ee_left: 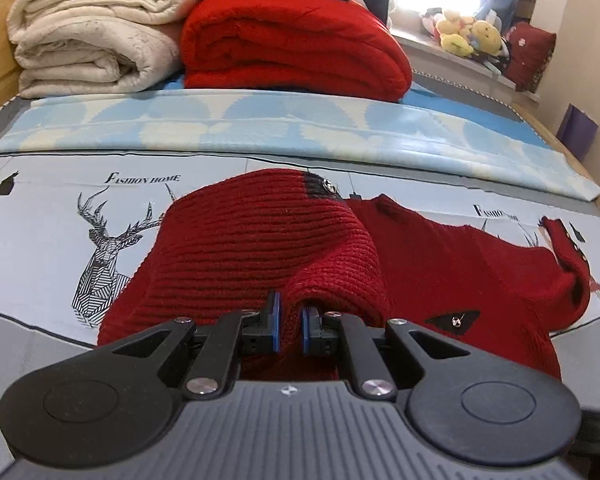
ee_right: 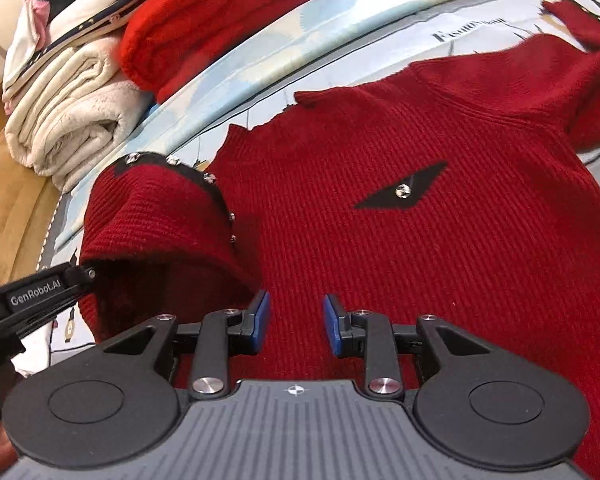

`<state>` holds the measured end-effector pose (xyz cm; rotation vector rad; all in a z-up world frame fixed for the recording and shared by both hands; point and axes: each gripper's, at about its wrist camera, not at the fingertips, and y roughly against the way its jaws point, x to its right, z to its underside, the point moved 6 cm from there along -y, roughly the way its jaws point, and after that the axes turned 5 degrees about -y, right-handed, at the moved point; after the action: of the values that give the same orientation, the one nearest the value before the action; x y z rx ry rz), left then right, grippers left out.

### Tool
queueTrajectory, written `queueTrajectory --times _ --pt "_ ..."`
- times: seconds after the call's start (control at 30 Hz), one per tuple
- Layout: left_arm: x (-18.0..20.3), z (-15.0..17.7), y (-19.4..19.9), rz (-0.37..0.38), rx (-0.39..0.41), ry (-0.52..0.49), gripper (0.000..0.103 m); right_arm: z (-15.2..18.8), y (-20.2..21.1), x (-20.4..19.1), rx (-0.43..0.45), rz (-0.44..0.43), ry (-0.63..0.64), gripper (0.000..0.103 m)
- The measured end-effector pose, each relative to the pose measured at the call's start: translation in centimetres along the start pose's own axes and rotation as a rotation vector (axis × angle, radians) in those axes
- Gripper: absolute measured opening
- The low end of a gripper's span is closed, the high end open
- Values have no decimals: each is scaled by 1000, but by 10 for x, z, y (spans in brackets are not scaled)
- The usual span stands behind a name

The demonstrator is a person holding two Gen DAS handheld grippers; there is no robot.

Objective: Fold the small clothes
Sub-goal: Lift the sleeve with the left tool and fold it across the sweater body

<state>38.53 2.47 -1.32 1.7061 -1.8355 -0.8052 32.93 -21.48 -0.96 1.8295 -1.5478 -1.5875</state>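
A small dark red knit sweater lies front up on the printed bed sheet, with a black diamond patch on its chest. My left gripper is shut on the sweater's left sleeve, which is lifted and folded over toward the body; its black studded cuff shows in the right wrist view. My right gripper is open just above the sweater's lower body, holding nothing. The left gripper's body shows at the left edge of the right wrist view. The other sleeve lies spread to the right.
Folded cream blankets and a folded bright red blanket are stacked at the head of the bed. A light blue patterned cloth lies across behind the sweater. Plush toys sit on the window sill at far right.
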Motion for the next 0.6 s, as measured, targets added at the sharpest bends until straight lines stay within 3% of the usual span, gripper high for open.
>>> queueTrajectory --times 0.6 --pt "-18 4 -24 50 -79 -4 10 -9 -46 0 -44 35 25 33"
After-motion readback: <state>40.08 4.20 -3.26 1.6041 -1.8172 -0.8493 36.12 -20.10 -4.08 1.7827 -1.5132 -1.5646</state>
